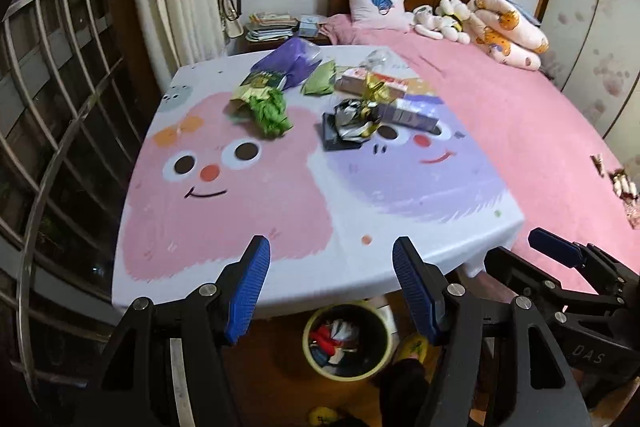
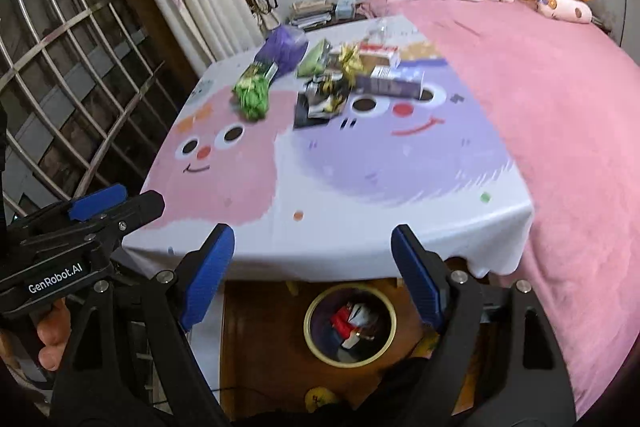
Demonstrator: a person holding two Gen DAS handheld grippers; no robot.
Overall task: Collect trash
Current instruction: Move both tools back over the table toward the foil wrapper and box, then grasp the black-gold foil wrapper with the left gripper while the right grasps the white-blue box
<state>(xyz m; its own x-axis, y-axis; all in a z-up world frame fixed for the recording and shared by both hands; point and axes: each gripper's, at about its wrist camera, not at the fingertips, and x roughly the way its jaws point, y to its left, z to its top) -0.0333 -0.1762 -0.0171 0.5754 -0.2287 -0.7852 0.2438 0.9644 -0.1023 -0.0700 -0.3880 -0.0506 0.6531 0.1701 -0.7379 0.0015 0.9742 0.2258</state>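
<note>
Blue pads on both tools stand apart with nothing between them: our left hand-held gripper (image 1: 330, 291) and our right hand-held gripper (image 2: 312, 277) are released and empty. Just below and beyond their fingertips, on the floor under the near edge of the worktop (image 1: 280, 227), sits the yellow-rimmed bin (image 1: 346, 341), already holding some red and white scraps, so we judge part of the job done. Well ahead of both grippers, at the far end of the worktop, the trash waits untouched: a crumpled green wrapper (image 1: 268, 113), a silver-black foil packet (image 1: 348, 125), a purple box (image 1: 408, 115) and a purple bag (image 1: 290, 61). Most of the collecting remains.
</note>
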